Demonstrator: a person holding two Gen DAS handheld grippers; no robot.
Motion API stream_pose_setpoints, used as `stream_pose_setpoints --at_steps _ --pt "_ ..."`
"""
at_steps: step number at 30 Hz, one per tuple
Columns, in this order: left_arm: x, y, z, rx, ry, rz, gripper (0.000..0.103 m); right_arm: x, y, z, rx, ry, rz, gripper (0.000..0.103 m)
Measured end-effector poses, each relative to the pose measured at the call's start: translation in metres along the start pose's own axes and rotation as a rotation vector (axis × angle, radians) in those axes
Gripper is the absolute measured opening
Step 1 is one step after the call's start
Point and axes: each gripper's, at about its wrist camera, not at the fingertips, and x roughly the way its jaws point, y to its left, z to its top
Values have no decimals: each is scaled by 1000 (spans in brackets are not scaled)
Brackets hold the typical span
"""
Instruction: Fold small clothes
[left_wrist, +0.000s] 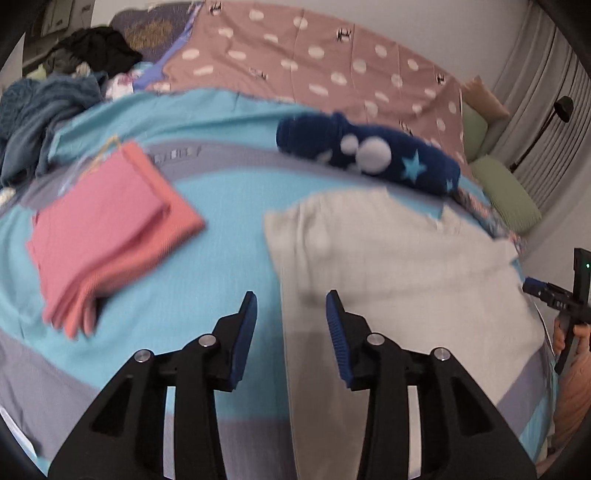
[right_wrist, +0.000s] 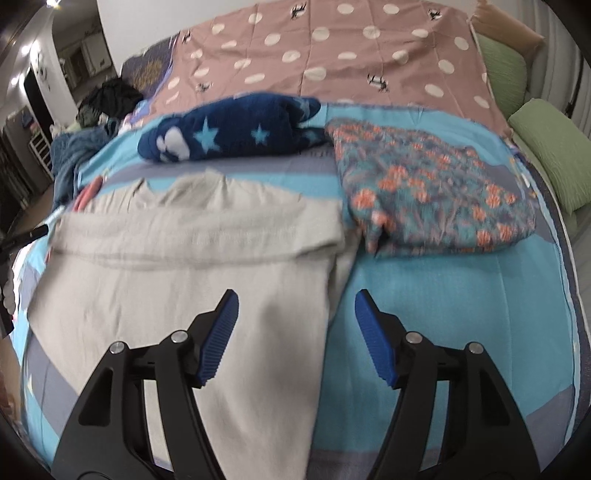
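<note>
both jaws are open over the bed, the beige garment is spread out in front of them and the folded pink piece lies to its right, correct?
Not quite: the folded pink piece lies to the left of the beige garment, as the left wrist view shows. To the garment's right is a floral piece. The rest holds: the left gripper and right gripper both have open jaws over the bed.

Both wrist cameras look forward and down over the bed from close above, left beside right, sharing the cream garment (left_wrist: 399, 258) (right_wrist: 192, 266) and navy bundle (left_wrist: 369, 155) (right_wrist: 229, 129).
</note>
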Motion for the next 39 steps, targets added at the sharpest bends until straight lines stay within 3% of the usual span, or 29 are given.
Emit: stream_pose_setpoints --at_steps 6,10,12,13,15,16,19,21,22,23,24,25,27,32,35,39 --pt "-47 8 -65 -80 -37 -35 45 -35 -20 -63 121 1 30 70" --pt "-60 11 -99 -143 15 -114 45 -62 -33 -113 252 -3 78 71" --pt "-62 6 -115 -192 38 -201 45 -70 -36 -134 335 2 134 71" --pt "-61 2 -121 -216 46 -270 45 -72 -36 -140 360 -2 158 72" --pt "-56 -5 -128 -229 49 -337 48 -74 -31 -147 388 -20 228 76" --pt "-49 -8 -127 -233 47 -334 53 -72 -28 -147 395 -22 257 79" --pt "-35 -6 -119 -278 -9 -355 54 -53 -20 -136 433 -32 353 85" --pt "-24 0 -108 -338 -50 -354 44 -37 -24 -127 513 -60 367 85" --pt "-17 3 -103 -362 -56 -318 19 -34 -25 -122 539 -80 368 86" --pt "-12 6 -100 -391 -48 -315 2 -31 -25 -118 557 -97 360 84" --pt "-8 10 -99 -429 -41 -340 2 -29 -25 -114 568 -100 337 61" --pt "-8 11 -100 -458 -46 -356 2 -24 -24 -112 579 -73 319 5" --pt "-22 6 -100 -436 -73 -354 2 -23 -30 -116 646 -58 369 6" --pt "-80 -17 -101 -303 -112 -364 1 -71 -23 -125 615 -110 449 5" --pt "-120 -35 -121 -199 -92 -346 1 -111 -11 -140 529 -109 402 5" --pt "-149 -48 -164 -159 -24 -331 2 -154 -11 -180 497 -93 331 5"
